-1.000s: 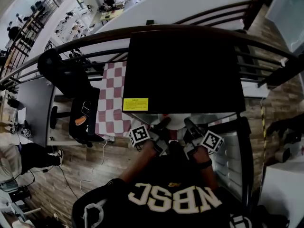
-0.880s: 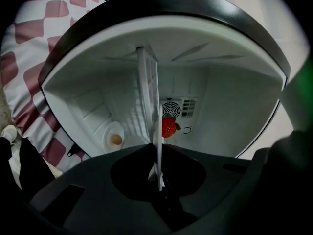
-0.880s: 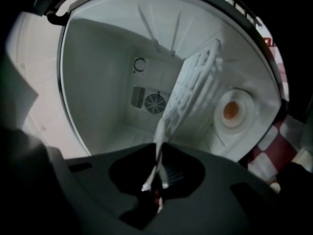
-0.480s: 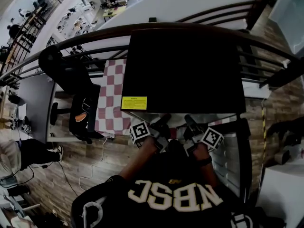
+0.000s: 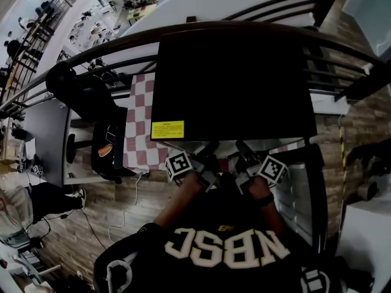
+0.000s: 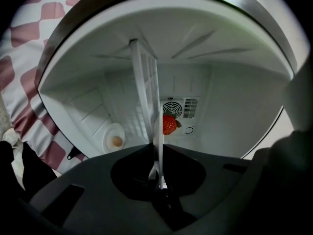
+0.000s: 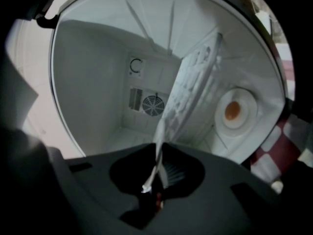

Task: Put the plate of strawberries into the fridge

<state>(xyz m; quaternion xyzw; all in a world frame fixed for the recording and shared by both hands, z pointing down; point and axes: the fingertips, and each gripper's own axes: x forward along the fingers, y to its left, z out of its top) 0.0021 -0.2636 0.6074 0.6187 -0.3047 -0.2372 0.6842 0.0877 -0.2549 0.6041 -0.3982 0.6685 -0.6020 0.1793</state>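
The white plate (image 6: 159, 166) shows edge-on in the left gripper view, and my left gripper (image 6: 159, 182) is shut on its rim. One red strawberry (image 6: 169, 125) sits on it, just past the jaws. From the other side my right gripper (image 7: 151, 182) is shut on the plate's rim (image 7: 157, 155). Both gripper views look straight into the open fridge (image 6: 230, 106), with its white walls and a fan grille (image 7: 152, 105) at the back. In the head view the two grippers (image 5: 208, 159) (image 5: 241, 156) hold the plate at the front of the black fridge (image 5: 232, 78), whose top hides most of the plate.
A white slatted shelf (image 7: 195, 77) runs through the fridge roughly in line with the plate's edge. A round lamp (image 6: 116, 141) sits on one inner wall. The fridge stands on a red-and-white checked cloth (image 5: 142, 121). Beside it is a black chair (image 5: 107, 145), and behind it a railing (image 5: 342, 47).
In the head view the fridge top looms slightly larger, and both grippers with the plate have edged closer to its front. The grips look unchanged.
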